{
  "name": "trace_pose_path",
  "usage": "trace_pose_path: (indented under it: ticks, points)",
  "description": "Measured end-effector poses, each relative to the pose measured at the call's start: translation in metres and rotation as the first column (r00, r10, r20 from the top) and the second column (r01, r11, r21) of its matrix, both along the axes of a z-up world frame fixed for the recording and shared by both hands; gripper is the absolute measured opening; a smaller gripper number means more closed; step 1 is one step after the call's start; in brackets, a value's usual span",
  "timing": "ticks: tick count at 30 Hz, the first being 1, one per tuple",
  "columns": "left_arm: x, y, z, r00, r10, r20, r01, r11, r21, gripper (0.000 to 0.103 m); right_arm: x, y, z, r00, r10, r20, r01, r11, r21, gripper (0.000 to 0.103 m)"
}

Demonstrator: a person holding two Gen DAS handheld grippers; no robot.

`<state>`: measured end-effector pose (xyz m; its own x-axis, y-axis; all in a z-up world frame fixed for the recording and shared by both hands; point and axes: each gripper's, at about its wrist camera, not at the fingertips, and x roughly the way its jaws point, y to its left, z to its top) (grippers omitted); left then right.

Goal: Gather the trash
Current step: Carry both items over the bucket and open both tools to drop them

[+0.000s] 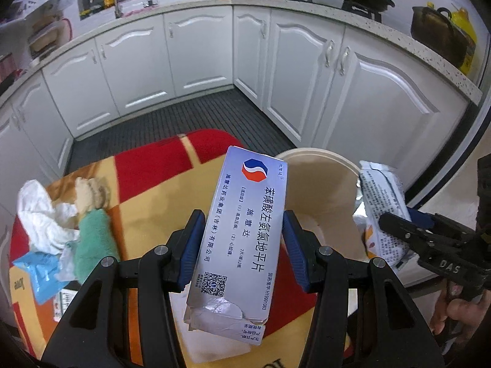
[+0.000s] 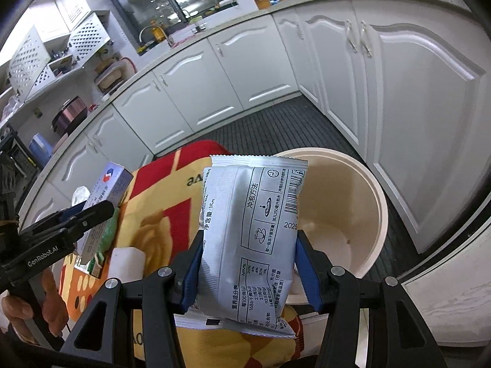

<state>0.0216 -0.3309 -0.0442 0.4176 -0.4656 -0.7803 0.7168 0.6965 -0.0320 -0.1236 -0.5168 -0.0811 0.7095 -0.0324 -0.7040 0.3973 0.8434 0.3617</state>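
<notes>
My left gripper [image 1: 244, 250] is clamped on a pale blue medicine box [image 1: 242, 230], its blue pads pressing the long sides; the box's near end is torn and crumpled. My right gripper [image 2: 247, 271] is clamped the same way on a white printed packet [image 2: 250, 239], which stands up between its pads. Both pieces of trash hang in the air above the blanket [image 1: 147, 168], a red, orange and yellow cloth spread under my grippers. Just beyond them, to the right, the cream bin [image 2: 368, 190] stands open on the dark ribbed floor mat [image 1: 184, 116], with its inside bare as far as I see. On the blanket to my left lie a crumpled white tissue [image 1: 43, 214], a green cloth [image 1: 92, 242] and a blue wrapper [image 1: 40, 271]. White cabinets [image 1: 135, 61] line the room beyond.
</notes>
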Motion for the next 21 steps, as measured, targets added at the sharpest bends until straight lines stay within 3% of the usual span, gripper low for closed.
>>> trace_pose_path:
  ticks: [9, 21]
  points:
    - [0.005, -0.034, -0.012, 0.991, -0.033, -0.127, 0.029, 0.999, -0.035, 0.050, 0.009, -0.016, -0.015, 0.998, -0.041, -0.041, 0.041, 0.999, -0.008, 0.054]
    - [0.013, -0.066, -0.024, 0.981, -0.048, -0.187, 0.037, 0.997, -0.061, 0.051, 0.023, -0.037, -0.038, 0.993, -0.083, -0.087, 0.082, 0.997, -0.016, 0.054]
